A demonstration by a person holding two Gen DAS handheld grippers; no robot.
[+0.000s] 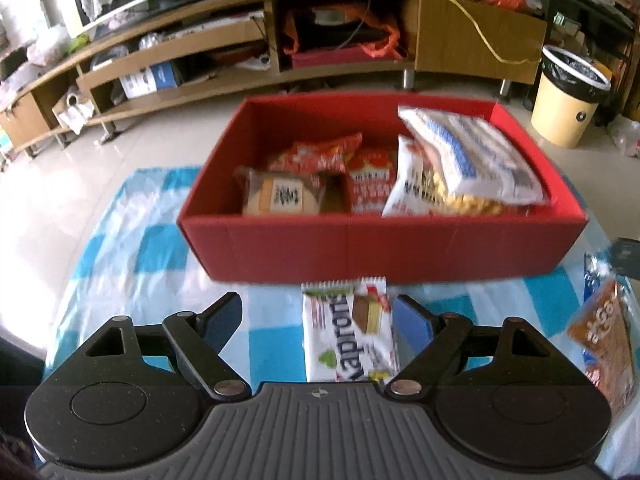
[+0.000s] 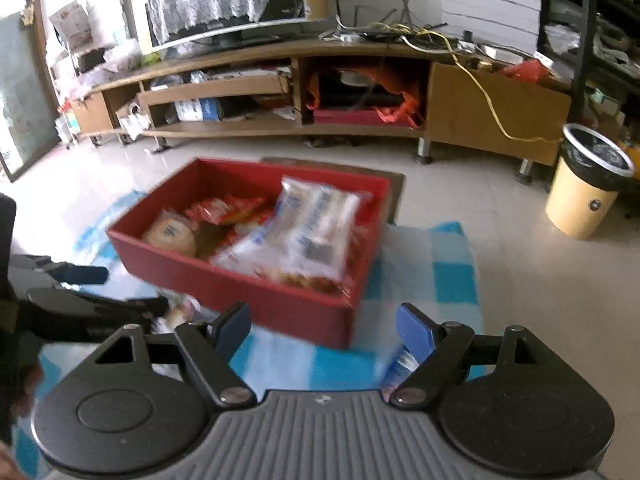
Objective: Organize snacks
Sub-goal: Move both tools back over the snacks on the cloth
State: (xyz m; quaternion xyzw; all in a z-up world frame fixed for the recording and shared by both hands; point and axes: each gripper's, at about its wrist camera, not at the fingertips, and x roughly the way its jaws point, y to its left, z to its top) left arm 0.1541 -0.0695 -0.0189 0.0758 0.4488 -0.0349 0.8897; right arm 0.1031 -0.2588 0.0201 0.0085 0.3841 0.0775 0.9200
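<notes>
Wafer packet: a white wafer packet [image 1: 350,330] lies flat on the blue-and-white checked cloth [image 1: 132,240], just in front of the red box's near wall, between the left gripper's fingers but touched by neither pad.
Red box: the open red box [image 1: 360,248] stands on the cloth — inside are a round cake in clear wrap [image 1: 280,198], red snack bags [image 1: 320,152] and a large white-and-blue bag [image 1: 472,156] tilted against the right wall over a white bag of yellow snacks [image 1: 416,184].
Left gripper: the left gripper [image 1: 320,320] is spread wide over the wafer packet, holding nothing.
Right gripper: the right gripper [image 2: 324,334] is also spread, empty, poised over the cloth near the box's front corner; something blue and clear lies by its right finger, too blurred to name.
Orange packet: an orange snack packet [image 1: 608,340] lies on the cloth at the right edge of the left view.
Surroundings: a tiled floor, a long wooden TV cabinet [image 2: 496,112] and a cream waste bin [image 2: 584,196] with a black liner.
</notes>
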